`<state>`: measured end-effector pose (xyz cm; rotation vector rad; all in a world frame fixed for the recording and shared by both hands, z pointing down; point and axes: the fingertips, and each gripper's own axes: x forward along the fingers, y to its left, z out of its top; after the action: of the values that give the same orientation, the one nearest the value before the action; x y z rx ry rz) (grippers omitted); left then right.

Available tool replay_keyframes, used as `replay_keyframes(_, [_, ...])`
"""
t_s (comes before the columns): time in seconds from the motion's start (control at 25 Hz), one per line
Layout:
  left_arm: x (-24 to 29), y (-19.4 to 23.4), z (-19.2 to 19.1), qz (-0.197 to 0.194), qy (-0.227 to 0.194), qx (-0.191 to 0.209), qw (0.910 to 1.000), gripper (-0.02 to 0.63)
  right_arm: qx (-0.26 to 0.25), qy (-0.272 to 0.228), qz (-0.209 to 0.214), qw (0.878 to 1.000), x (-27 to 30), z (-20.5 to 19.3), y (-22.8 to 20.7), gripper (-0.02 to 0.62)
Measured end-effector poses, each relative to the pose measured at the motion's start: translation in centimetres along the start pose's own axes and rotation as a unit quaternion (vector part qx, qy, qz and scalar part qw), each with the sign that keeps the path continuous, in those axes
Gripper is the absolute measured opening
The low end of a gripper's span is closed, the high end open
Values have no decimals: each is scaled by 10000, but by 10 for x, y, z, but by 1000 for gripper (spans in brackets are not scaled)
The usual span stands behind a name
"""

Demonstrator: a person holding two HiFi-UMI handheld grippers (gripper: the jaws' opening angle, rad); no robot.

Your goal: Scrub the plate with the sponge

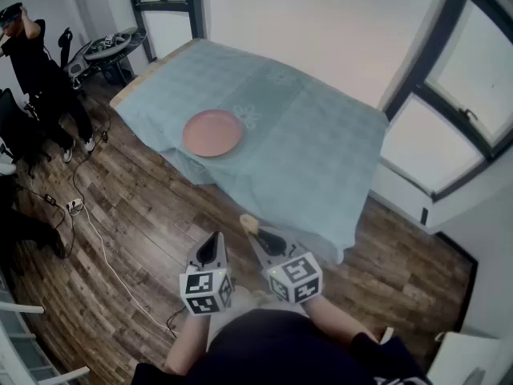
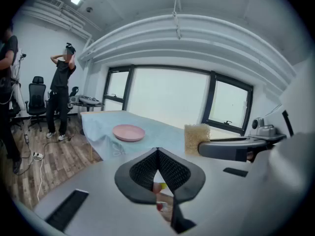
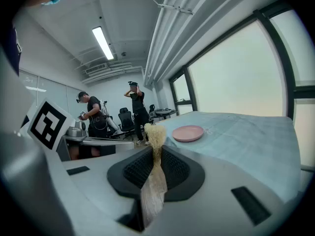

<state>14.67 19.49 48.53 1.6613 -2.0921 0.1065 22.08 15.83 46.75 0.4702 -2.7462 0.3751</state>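
My right tool (image 3: 156, 156) is clenched on the sponge (image 3: 154, 132), which is squeezed thin between the jaws with its end standing proud of the tips. My left tool (image 2: 157, 154) is clenched on nothing, jaws meeting. Both hang over the floor, short of the worktop (image 1: 321, 159). The plate (image 1: 212, 132) lies well ahead of both tools, untouched. I judge scrubbing has not begun. To do it well, I'd carry the sponge forward and tip the right tool down so only the free end meets the plate. I'd press lightly and steady the rim with the left tool, since the plate may slide on the cloth.
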Motion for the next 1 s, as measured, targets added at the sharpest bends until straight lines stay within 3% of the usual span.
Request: replay_keyframes(1.0, [15,-5,1,180,-19,-446,9988,11,108,120,271,9995,2,-2,-19,53])
